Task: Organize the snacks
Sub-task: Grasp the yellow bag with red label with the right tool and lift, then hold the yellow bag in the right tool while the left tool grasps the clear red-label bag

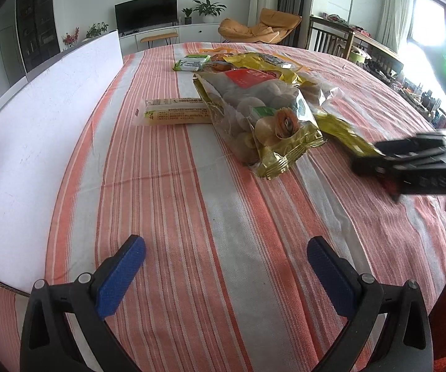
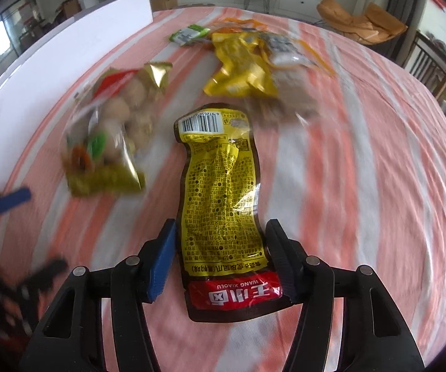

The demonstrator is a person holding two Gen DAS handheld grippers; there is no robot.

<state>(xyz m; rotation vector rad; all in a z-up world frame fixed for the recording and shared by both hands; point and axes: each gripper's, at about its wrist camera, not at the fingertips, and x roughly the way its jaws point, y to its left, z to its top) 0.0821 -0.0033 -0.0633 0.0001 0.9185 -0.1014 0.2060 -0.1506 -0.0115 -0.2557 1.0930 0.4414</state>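
Observation:
My right gripper point(image 2: 221, 226) is shut on a long yellow snack packet point(image 2: 220, 186) with a red end, its pads pressing both sides. The packet hangs above the striped cloth and points away from me. In the left wrist view the same gripper point(image 1: 408, 161) shows blurred at the right edge, with the yellow packet point(image 1: 347, 133) trailing from it. My left gripper point(image 1: 226, 243) hovers open over bare cloth with nothing between its blue pads point(image 1: 120, 276). A clear bag of round pastries point(image 1: 260, 114) point(image 2: 108, 130) lies in the middle.
A pale stick pack point(image 1: 173, 111) lies left of the pastry bag. Further back sit a green-white packet point(image 1: 192, 62) point(image 2: 189, 34) and a heap of yellow bags point(image 1: 263, 65) point(image 2: 241, 71). A white board point(image 1: 37, 117) point(image 2: 52, 71) borders the table's left side.

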